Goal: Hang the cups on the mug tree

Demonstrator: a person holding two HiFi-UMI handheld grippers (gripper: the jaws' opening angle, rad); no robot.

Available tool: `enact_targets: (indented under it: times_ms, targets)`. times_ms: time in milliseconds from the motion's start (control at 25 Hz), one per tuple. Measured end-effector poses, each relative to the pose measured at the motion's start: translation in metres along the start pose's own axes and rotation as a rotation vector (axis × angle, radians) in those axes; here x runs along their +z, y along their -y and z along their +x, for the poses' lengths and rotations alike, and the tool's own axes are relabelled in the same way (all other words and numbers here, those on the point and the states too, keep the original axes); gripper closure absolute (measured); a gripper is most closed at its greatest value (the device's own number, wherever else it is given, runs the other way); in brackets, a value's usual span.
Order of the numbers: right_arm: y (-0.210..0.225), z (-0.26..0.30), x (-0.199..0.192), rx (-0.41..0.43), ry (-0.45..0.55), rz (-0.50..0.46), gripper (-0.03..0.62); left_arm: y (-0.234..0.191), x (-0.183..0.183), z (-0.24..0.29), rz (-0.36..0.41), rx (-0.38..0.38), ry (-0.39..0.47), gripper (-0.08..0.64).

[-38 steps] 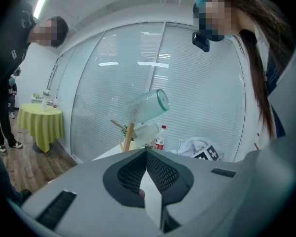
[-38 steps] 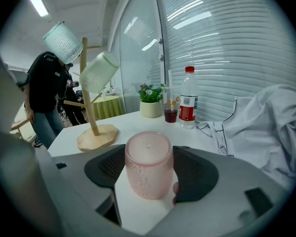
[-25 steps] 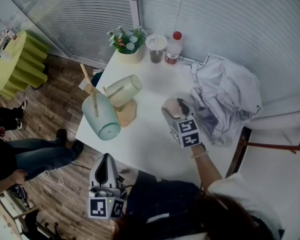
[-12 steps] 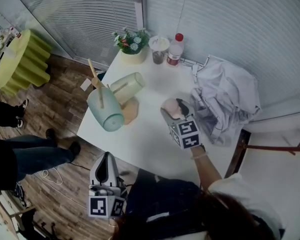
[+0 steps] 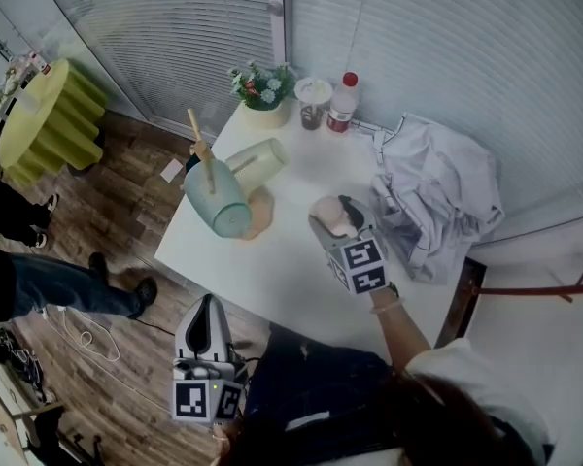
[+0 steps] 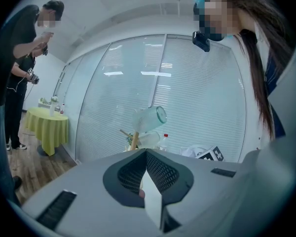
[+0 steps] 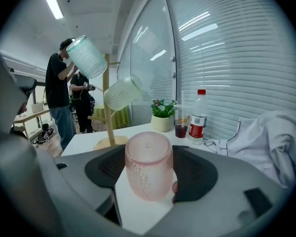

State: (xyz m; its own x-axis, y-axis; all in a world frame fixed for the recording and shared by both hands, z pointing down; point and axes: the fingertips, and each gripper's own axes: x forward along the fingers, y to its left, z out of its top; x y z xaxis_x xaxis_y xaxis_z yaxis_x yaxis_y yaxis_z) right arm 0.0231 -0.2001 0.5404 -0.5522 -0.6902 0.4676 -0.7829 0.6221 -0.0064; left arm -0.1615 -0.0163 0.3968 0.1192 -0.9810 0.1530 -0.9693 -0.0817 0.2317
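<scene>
A wooden mug tree stands near the white table's left edge. A green cup and a pale cream cup hang on it. In the right gripper view the green cup and cream cup hang on the pole ahead to the left. My right gripper is over the table's middle, shut on a pink cup held upside down. My left gripper hangs off the table's near edge, its jaws pressed together with nothing held.
At the table's far end stand a potted plant, a glass of dark drink and a red-capped bottle. A white garment lies on the right. A yellow-green round table and people are on the left.
The head view has shifted, so the mug tree now sits higher and further right in the frame. The right gripper with the pink cup has risen slightly. The left gripper has stayed put.
</scene>
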Motion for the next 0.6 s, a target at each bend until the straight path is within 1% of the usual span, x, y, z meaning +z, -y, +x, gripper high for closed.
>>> enact_targets:
  times_ms: [80,200,320,600]
  targets:
    - [-0.004,-0.004,0.004,0.003,0.010,-0.013,0.291,0.001,0.004,-0.004,-0.005,-0.002,0.015,0.563]
    - [-0.012,-0.010,0.010,0.008,0.022,-0.034,0.291,-0.006,0.000,-0.014,0.009,0.021,-0.001,0.563]
    - [-0.019,-0.015,0.015,0.015,0.031,-0.050,0.291,-0.009,-0.001,-0.021,0.008,0.034,0.001,0.563]
    - [-0.035,-0.024,0.023,0.036,0.052,-0.089,0.291,-0.009,0.003,-0.037,-0.001,0.044,0.041,0.563]
